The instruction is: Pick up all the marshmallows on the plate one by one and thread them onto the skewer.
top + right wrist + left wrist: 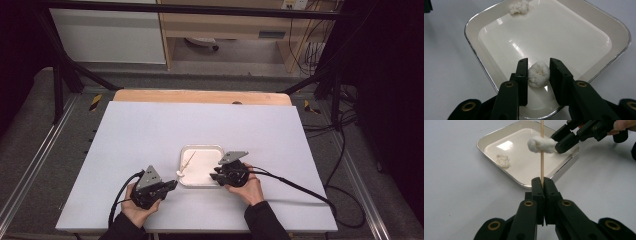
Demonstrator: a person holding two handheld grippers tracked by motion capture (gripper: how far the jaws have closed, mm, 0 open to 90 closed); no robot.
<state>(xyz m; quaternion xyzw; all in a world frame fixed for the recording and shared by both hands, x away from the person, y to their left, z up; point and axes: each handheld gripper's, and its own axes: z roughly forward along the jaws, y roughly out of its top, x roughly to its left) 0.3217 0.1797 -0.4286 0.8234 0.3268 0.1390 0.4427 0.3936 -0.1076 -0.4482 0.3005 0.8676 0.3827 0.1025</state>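
Note:
My left gripper (173, 185) (543, 182) is shut on the lower end of a thin wooden skewer (188, 162) (541, 165), which stands up over the white tray (201, 148) (489, 138) (604, 25). My right gripper (214, 176) (538, 67) (557, 143) hangs low over the tray's near right edge. A small white cotton ball (538, 74) (536, 144) sits between its pads, touched on both sides. In the left gripper view the skewer crosses in front of that ball. A loose cotton clump (180, 173) (503, 160) (519, 7) lies in the tray by its left rim.
The tray lies on a white table top (150, 135) with a wooden strip (200, 96) along its far edge. Black cables (295, 186) trail from both grippers toward the table's near side. Metal frame posts (57, 85) stand beyond the table.

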